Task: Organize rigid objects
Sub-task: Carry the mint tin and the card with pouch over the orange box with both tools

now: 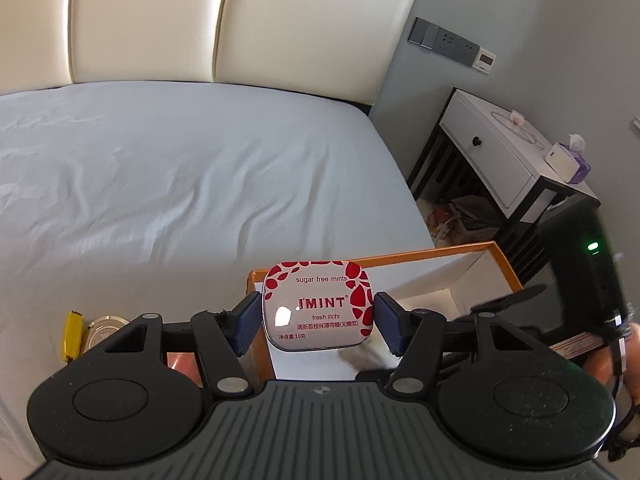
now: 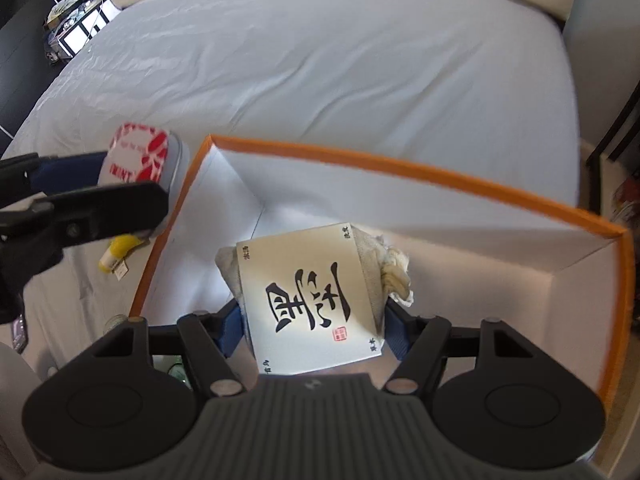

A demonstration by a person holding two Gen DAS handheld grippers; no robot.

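Lying at the left, on the bed's pale sheet (image 1: 180,184), are a yellow object (image 1: 72,334) and a round metal tin (image 1: 105,330), both just beside the left wall of the orange-rimmed box (image 2: 400,168); what the yellow object is cannot be told. Next, the left tongs (image 1: 318,316) are clamped on the two sides of a red-and-white IMINT mint tin (image 1: 319,306), its printed lid facing the camera and its blue pads (image 1: 246,322) pressed against it. From the right wrist view the mint tin is tilted and held above the bed, right at the box's left wall near its far left corner. Further right, inside the box with its white interior, the right tongs (image 2: 314,320) grip a white square card box with black calligraphy (image 2: 310,296), held low over the box floor, with a crumpled pale cloth (image 2: 394,268) touching its far right edge. Beyond the bed's right edge stands a white nightstand with a black frame (image 1: 496,160), carrying a tissue pack (image 1: 570,158).
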